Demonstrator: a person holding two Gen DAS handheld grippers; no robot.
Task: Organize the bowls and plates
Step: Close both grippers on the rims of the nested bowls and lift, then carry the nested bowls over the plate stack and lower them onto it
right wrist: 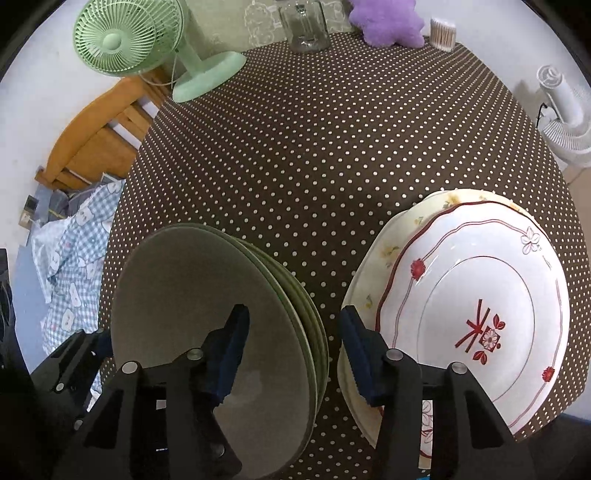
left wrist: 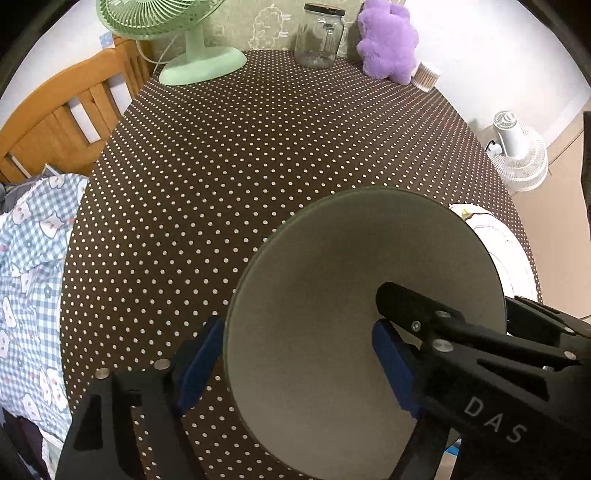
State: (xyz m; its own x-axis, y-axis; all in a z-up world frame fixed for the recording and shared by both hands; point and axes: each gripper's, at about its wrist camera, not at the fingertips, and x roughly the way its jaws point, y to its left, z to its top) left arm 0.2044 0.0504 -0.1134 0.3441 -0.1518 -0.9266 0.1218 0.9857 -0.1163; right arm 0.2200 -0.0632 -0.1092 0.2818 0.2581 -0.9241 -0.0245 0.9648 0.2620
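Observation:
A stack of grey-green bowls (right wrist: 207, 295) sits on the dotted tablecloth near the front edge; its top bowl fills the lower middle of the left wrist view (left wrist: 332, 295). To its right lies a stack of white plates (right wrist: 480, 295) with red flower patterns; only an edge of the stack shows in the left wrist view (left wrist: 495, 236). My left gripper (left wrist: 295, 365) is open and straddles the bowl's left rim. My right gripper (right wrist: 291, 350) is open above the bowls' right rim, its left finger inside the bowl, its right finger by the plates.
At the table's far edge stand a green desk fan (right wrist: 147, 40), a glass jar (left wrist: 321, 37), a purple plush toy (left wrist: 388, 40) and a cotton swab box (right wrist: 443, 33). A wooden chair (left wrist: 59, 122) with checked cloth (left wrist: 29, 280) is left. A white fan (left wrist: 517, 151) stands on the floor right.

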